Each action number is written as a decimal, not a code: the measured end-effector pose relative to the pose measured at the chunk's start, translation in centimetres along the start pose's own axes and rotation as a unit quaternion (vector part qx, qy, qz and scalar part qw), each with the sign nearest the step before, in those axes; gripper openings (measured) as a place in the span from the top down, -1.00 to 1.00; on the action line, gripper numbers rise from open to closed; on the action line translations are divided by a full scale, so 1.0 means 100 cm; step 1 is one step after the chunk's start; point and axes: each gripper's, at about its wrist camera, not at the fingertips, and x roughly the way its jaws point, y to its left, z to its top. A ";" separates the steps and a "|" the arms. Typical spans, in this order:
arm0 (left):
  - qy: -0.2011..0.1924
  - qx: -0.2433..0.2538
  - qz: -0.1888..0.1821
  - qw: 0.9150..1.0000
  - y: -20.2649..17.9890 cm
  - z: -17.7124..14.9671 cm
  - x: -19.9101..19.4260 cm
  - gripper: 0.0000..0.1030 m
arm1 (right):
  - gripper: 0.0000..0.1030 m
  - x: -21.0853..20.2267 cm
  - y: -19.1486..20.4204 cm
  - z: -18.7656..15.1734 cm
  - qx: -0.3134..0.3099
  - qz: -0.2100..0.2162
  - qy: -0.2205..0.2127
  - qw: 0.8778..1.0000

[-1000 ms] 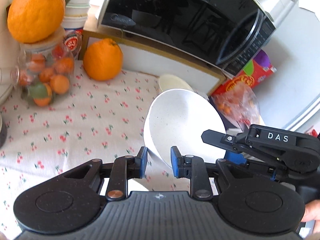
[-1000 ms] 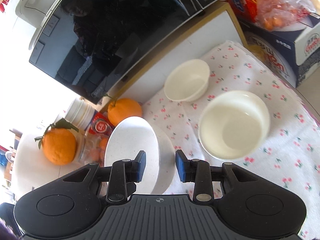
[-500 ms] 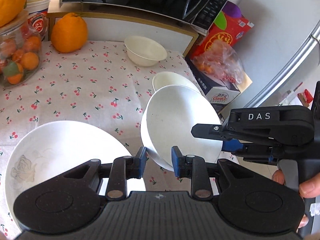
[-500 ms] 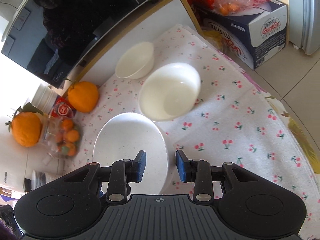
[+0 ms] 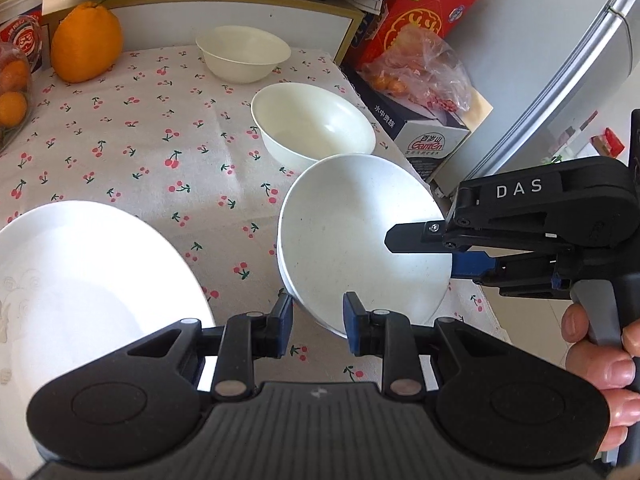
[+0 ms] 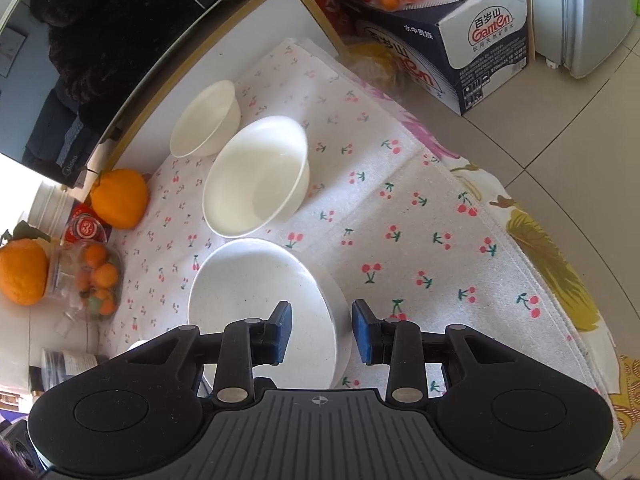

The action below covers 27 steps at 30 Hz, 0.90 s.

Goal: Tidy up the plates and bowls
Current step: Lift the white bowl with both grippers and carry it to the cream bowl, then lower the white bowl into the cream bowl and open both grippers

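A speckled white dish (image 5: pixel 352 248) with a second rim showing under it is held tilted just over the cherry-print cloth, in front of a cream bowl (image 5: pixel 316 128). My left gripper (image 5: pixel 316 326) is shut on its near rim. My right gripper (image 5: pixel 448 256) comes in from the right, shut on the opposite rim. In the right wrist view the dish (image 6: pixel 256 300) has its wall between the pads of the right gripper (image 6: pixel 322 334), with the cream bowl (image 6: pixel 256 178) just beyond. A smaller cream bowl (image 5: pixel 244 56) stands farther back. A large white plate (image 5: pixel 88 280) lies at the left.
A microwave (image 6: pixel 100 40) on a wooden shelf closes off the back. A big orange (image 5: pixel 86 48) and a jar of small oranges (image 6: pixel 92 280) stand at the left. A water carton (image 5: pixel 420 136) with bagged fruit and a fridge (image 5: pixel 560 80) lie past the table's right edge.
Both grippers have come down and back from the microwave with the dish held between them. The large white plate and both cream bowls have come into the left wrist view.
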 end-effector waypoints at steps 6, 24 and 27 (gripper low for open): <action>0.009 0.000 0.006 1.000 0.000 0.000 0.005 0.52 | 0.34 0.007 -0.003 0.000 -0.001 -0.004 0.014 1.000; 0.001 0.006 0.008 1.000 0.000 0.001 0.002 0.30 | 0.32 0.013 -0.004 0.003 0.005 -0.001 0.023 1.000; -0.002 0.010 0.010 1.000 0.000 0.002 0.001 0.21 | 0.19 0.012 -0.005 0.004 0.008 0.002 0.021 1.000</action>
